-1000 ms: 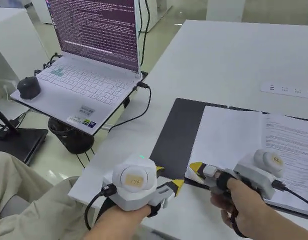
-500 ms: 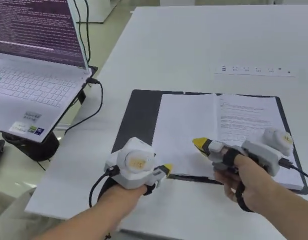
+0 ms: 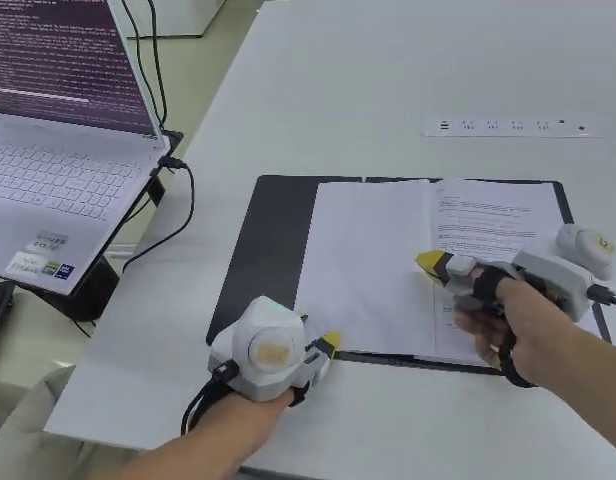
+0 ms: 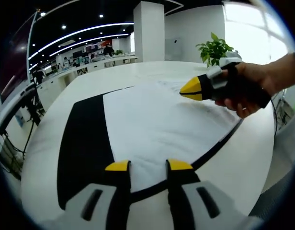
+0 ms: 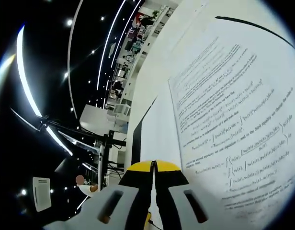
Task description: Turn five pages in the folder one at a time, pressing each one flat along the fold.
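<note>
A black folder [image 3: 263, 250] lies open on the white table, with a blank white sheet [image 3: 368, 260] on its left and a printed page [image 3: 493, 225] on its right. My right gripper [image 3: 428, 262] is shut with nothing in it, its yellow tip over the fold at the printed page's left edge; in the right gripper view the tips [image 5: 153, 166] meet just above the text [image 5: 224, 129]. My left gripper [image 3: 328, 345] stands at the folder's front edge, open with nothing between its fingers [image 4: 148, 166]. The left gripper view looks across the blank sheet [image 4: 147, 124] to the right gripper [image 4: 190, 88].
An open laptop [image 3: 58, 130] sits on a stand left of the table, with a black cable [image 3: 173, 225] hanging from it. A white power strip [image 3: 508, 127] lies on the table beyond the folder. The table's front edge runs just below my left hand.
The head camera has swung right and down. My right gripper has moved right across the blank sheet to the fold. The left gripper has stayed at the folder's front edge.
</note>
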